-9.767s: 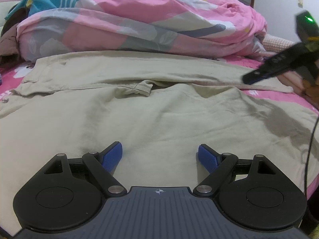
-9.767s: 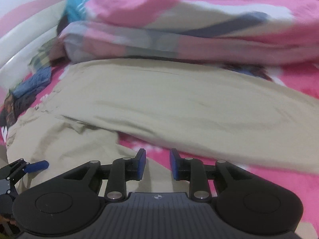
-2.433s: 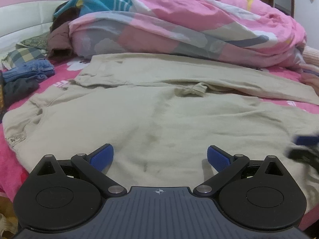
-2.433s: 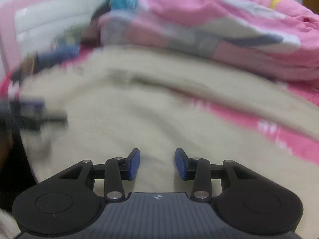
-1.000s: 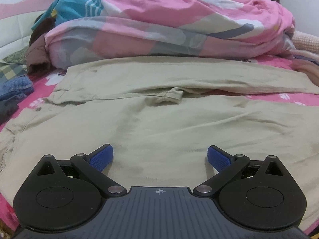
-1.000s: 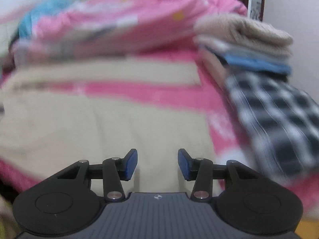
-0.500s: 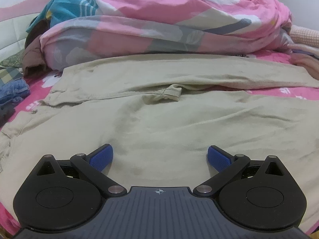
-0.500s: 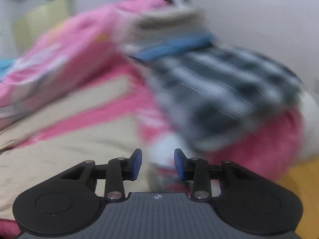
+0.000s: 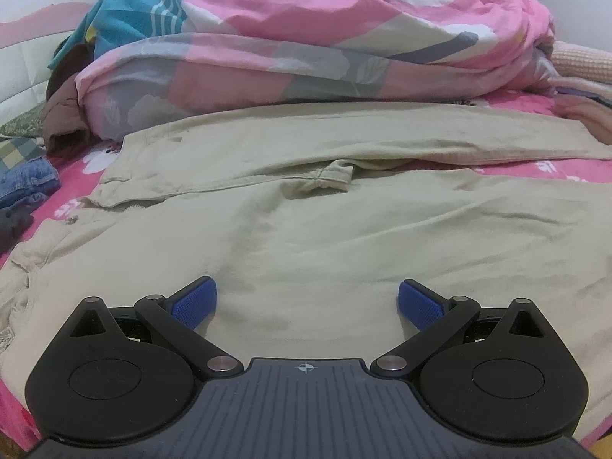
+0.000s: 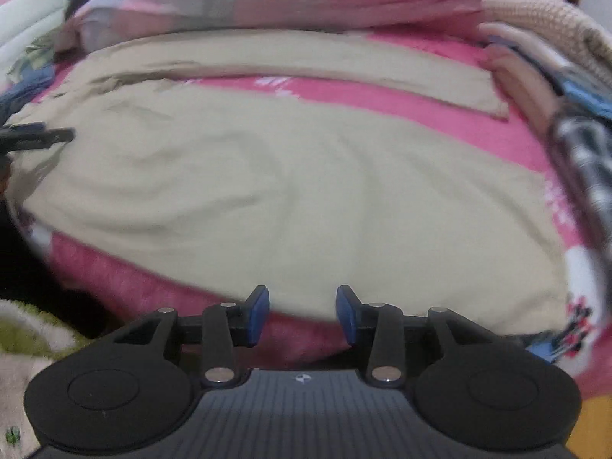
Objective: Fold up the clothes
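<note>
Beige trousers (image 9: 306, 229) lie spread on the pink bed sheet, with one leg stretched along the back and the other across the front. My left gripper (image 9: 306, 302) hovers just above the near part of the cloth, wide open, with nothing between its blue pads. In the right wrist view the trousers (image 10: 287, 176) fill the middle. My right gripper (image 10: 302, 313) is at the near hem over the bed's edge, jaws partly apart and empty. The dark tip of the left gripper (image 10: 38, 137) shows at the far left of that view.
A bunched pink patterned quilt (image 9: 325, 38) lies behind the trousers. Folded clothes, a checked one among them, are stacked at the right (image 10: 573, 76). Jeans and dark clothes (image 9: 23, 179) lie at the left. A fluffy green-white thing (image 10: 23, 336) sits below the bed's edge.
The right wrist view has swung from the stacked clothes at the right back over the trousers' near hem. The left gripper has stayed put, still open.
</note>
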Demonstrator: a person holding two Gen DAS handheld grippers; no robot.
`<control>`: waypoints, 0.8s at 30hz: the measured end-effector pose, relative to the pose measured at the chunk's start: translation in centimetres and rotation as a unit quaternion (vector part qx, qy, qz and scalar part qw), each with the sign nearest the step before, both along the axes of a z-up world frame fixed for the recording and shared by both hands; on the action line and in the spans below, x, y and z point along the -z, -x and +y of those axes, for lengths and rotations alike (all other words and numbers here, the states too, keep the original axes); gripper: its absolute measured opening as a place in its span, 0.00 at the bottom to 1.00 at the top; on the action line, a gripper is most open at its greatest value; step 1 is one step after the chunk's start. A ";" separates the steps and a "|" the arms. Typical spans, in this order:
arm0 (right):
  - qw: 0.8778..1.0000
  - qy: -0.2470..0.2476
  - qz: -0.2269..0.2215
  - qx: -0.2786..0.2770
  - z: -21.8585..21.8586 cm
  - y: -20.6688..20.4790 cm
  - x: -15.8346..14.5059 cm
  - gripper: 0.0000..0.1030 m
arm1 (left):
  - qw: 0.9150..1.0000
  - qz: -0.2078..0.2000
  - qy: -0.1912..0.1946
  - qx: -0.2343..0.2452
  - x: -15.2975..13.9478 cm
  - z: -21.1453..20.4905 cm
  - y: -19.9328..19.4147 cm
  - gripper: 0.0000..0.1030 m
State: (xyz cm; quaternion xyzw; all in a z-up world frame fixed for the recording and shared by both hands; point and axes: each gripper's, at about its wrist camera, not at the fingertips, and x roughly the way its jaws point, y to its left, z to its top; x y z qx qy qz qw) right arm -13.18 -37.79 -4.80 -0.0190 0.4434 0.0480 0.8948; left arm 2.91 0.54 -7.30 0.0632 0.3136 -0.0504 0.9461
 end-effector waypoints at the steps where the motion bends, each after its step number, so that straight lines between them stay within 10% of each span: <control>1: 1.000 -0.011 -0.020 0.006 0.6 -1.0 -0.3 0.41 | 1.000 0.000 -0.001 -0.001 -0.1 0.0 0.1 0.99; 7: 0.998 0.026 -0.040 -0.046 5.6 -2.2 2.5 0.44 | 1.000 -0.004 -0.011 0.009 -0.1 0.5 0.4 0.99; 12: 0.990 -0.004 0.031 -0.135 7.0 1.1 2.0 0.47 | 1.000 -0.005 -0.018 0.015 -0.1 1.2 0.4 0.99; 18: 0.992 0.003 -0.059 -0.110 9.8 -3.2 1.4 0.48 | 0.999 -0.006 -0.035 -0.008 -0.1 2.3 2.2 1.00; 24: 0.968 0.014 0.007 -0.250 15.1 -0.3 3.7 0.48 | 0.999 0.001 -0.018 -0.048 0.0 5.8 4.4 1.00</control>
